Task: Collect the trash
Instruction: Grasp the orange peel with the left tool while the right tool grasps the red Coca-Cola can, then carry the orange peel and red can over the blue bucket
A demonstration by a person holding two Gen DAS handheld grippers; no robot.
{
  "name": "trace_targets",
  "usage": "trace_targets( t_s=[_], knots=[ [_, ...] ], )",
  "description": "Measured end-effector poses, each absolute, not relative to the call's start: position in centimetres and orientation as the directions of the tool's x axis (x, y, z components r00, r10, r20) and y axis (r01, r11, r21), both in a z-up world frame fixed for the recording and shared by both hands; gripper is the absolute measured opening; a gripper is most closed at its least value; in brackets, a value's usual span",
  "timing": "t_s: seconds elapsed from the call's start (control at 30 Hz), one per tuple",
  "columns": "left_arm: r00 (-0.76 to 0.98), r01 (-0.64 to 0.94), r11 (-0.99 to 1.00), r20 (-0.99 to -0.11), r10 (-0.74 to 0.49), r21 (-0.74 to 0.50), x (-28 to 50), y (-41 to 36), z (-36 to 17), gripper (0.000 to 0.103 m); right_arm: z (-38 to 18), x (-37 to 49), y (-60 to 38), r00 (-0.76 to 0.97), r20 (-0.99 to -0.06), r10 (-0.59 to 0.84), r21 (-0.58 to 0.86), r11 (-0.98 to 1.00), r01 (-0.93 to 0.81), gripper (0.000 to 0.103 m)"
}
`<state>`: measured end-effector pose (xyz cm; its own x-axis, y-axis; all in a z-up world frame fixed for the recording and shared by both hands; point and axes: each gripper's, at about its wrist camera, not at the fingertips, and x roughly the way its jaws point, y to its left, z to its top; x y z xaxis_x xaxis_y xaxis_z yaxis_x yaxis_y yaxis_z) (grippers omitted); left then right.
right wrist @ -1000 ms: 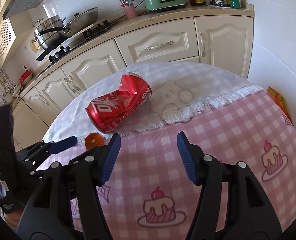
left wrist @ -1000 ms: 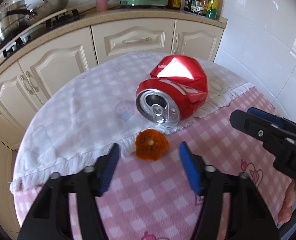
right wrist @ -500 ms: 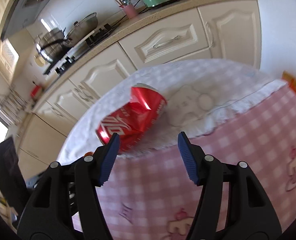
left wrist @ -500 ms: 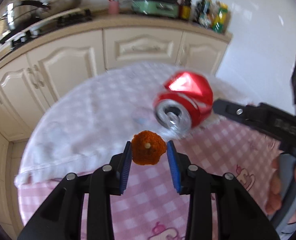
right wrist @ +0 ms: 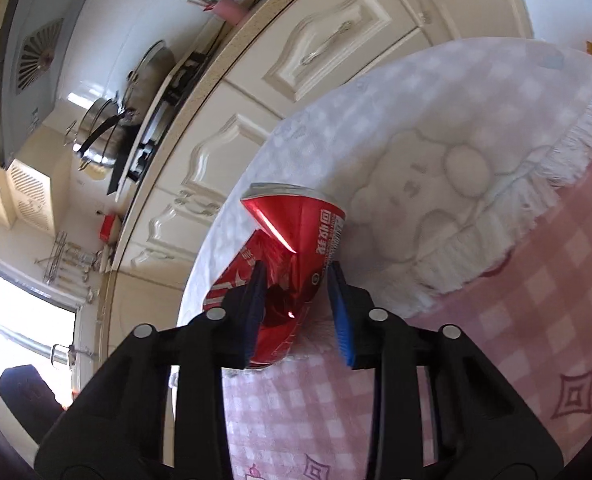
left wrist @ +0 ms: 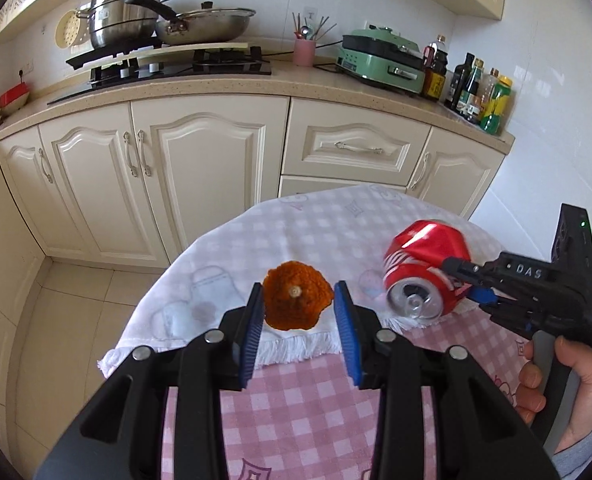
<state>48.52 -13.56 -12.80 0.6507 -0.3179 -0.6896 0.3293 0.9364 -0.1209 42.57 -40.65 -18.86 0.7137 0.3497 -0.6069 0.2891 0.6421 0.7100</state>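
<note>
Both grippers have closed in: left gripper [left wrist: 298, 320] pinches one orange peel [left wrist: 297, 300], lifted over the white cloth [left wrist: 256, 240]; right gripper [right wrist: 296, 304], jaws closing, pinches one crushed can [right wrist: 296, 240] at the cloth's near edge.

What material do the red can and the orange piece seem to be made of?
Red can: thin metal, likely aluminium, glossy printed paint; it is dented with sharp creases and shows a bare silver top with pull tab. Orange piece: probably fruit peel, matte and rough, with a pale stem spot; I cannot be certain.
</note>
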Motion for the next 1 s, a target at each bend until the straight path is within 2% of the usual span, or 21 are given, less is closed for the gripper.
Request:
trace_targets(
  t_s=[0.17, 0.5, 0.73, 1.0],
  knots=[
    [0.662, 0.322, 0.937, -0.674, -0.327, -0.139, 47.9, -12.5, -12.1, 0.034, -16.9, 41.7, -38.6, 0.738, -0.593, 0.322, 0.668, 0.708, 0.228, 0.020],
    [0.698, 0.296, 0.939, -0.632, -0.336, -0.172, 44.5, -8.0, -9.8, 0.034, -12.4, 38.0, -29.1, 0.765, -0.613, 0.198, 0.394, 0.916, 0.078, 0.018],
    [0.728, 0.240, 0.950, -0.610, -0.313, -0.201, 41.0, -1.7, -9.3, 0.034, -10.8, 35.4, -20.9, 0.762, -0.590, 0.266, 0.350, 0.935, -0.056, 0.018],
    [0.760, 0.115, 0.972, -0.612, -0.219, -0.205, 37.5, 8.5, -10.2, 0.034, -10.5, 34.7, -9.7, 0.722, -0.583, 0.371, 0.330, 0.921, -0.207, 0.018]
  ],
)
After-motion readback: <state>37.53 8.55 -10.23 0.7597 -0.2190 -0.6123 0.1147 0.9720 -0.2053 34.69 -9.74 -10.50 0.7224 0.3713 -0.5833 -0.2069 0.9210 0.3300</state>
